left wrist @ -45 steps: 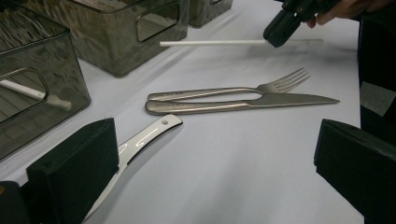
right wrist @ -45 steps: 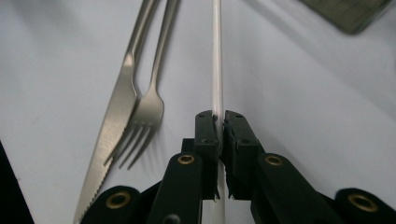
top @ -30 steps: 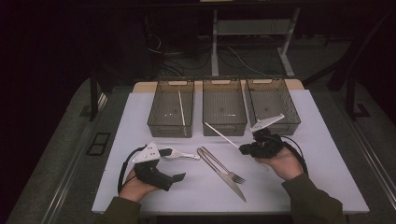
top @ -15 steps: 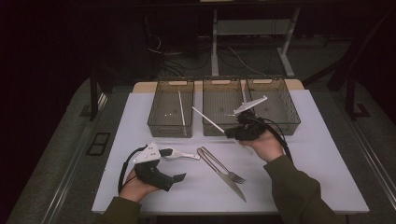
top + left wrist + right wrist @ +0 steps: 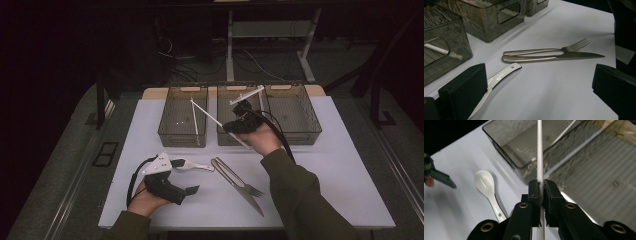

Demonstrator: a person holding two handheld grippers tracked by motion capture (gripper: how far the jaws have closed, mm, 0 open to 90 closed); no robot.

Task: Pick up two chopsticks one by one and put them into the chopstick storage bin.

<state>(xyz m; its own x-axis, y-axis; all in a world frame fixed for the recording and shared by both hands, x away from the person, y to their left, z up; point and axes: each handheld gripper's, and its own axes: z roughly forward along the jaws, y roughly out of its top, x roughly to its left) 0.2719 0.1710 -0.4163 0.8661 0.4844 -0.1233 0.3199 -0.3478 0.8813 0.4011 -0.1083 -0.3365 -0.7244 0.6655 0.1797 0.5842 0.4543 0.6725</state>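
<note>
While I watched from the high view, my left tool (image 5: 187, 176) lay low on the near left of the counter (image 5: 325, 170), the hand behind it resting on the white surface. Its jaws stood wide apart with nothing pressed between them; the left gripper view showed the white spoon (image 5: 499, 77) lying on the counter, its handle running in beside one black pad, though I could not tell whether it touched. That same view gave me the fork (image 5: 544, 51) and the knife (image 5: 554, 58) lying side by side, touching along their handles, just beyond the spoon. From above they showed as a pair lying aslant near the counter's middle.

Farther out, my right tool (image 5: 234, 123) was raised above the near wall of the middle bin (image 5: 227, 140), the forearm reaching forward and leftward from the bottom right, wrist cocked up. It was clamped on a white chopstick (image 5: 212, 116). The right gripper view showed what the high view did not: the two pads pinched tight on the thin white stick, which ran straight up between them, over the rim of the left bin (image 5: 506, 152). From above, the stick slanted out over that left bin, where another white stick (image 5: 195, 125) already lay. The right bin (image 5: 300, 112) stood beside them at the far edge.
</note>
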